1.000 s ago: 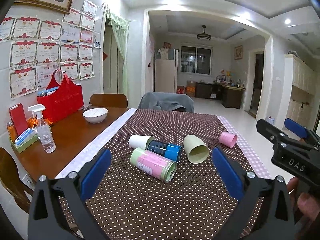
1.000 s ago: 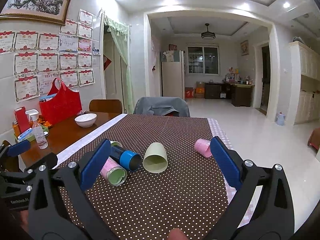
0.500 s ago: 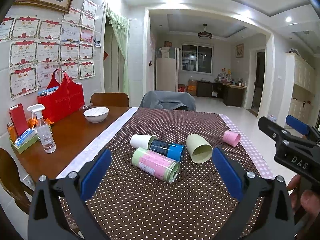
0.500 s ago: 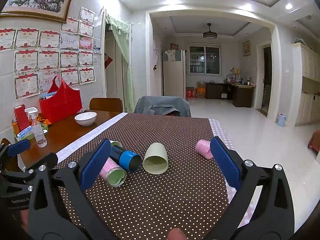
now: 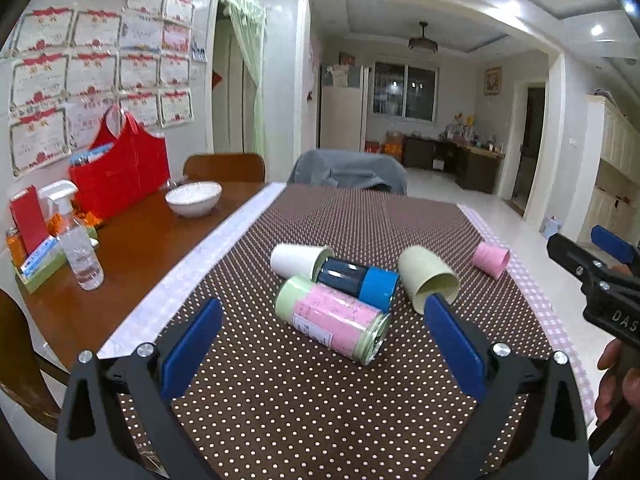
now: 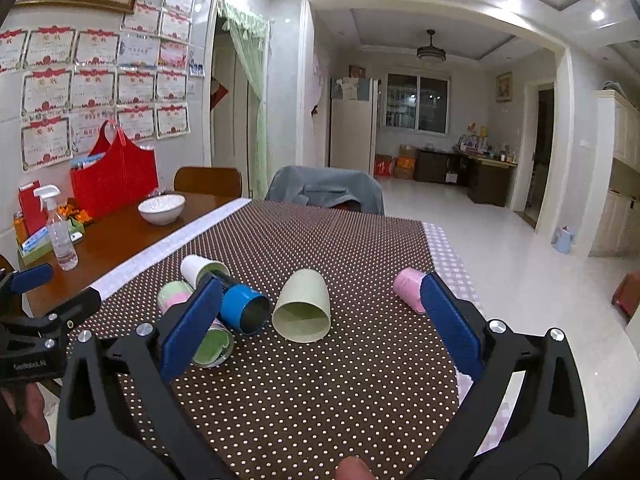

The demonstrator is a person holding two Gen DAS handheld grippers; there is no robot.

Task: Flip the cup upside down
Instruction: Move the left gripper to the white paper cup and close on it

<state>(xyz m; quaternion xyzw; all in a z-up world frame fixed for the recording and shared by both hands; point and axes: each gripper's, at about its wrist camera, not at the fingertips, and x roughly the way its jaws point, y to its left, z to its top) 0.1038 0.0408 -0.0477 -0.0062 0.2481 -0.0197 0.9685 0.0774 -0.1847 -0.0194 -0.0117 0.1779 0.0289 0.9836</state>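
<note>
Several cups lie on their sides on the brown dotted tablecloth (image 5: 280, 400): a pale green cup (image 5: 428, 280) (image 6: 303, 307), a small pink cup (image 5: 490, 259) (image 6: 408, 286), a white cup (image 5: 298, 260) (image 6: 198, 269), a dark cup with a blue rim (image 5: 360, 282) (image 6: 242, 306), and a green and pink cup (image 5: 332, 316) (image 6: 210, 346). My left gripper (image 5: 320, 350) is open and empty, short of the cluster. My right gripper (image 6: 318, 322) is open and empty, with the pale green cup between its fingers farther on.
On the bare wooden part of the table (image 5: 132, 248) at the left stand a white bowl (image 5: 193, 199), a spray bottle (image 5: 78, 246) and a red bag (image 5: 120, 176). Chairs (image 5: 348, 170) stand at the far end. The table's right edge drops to the floor.
Both grippers have moved a little closer to the cups, which sit larger in view. Neither has opened or shut, and no cup has moved.
</note>
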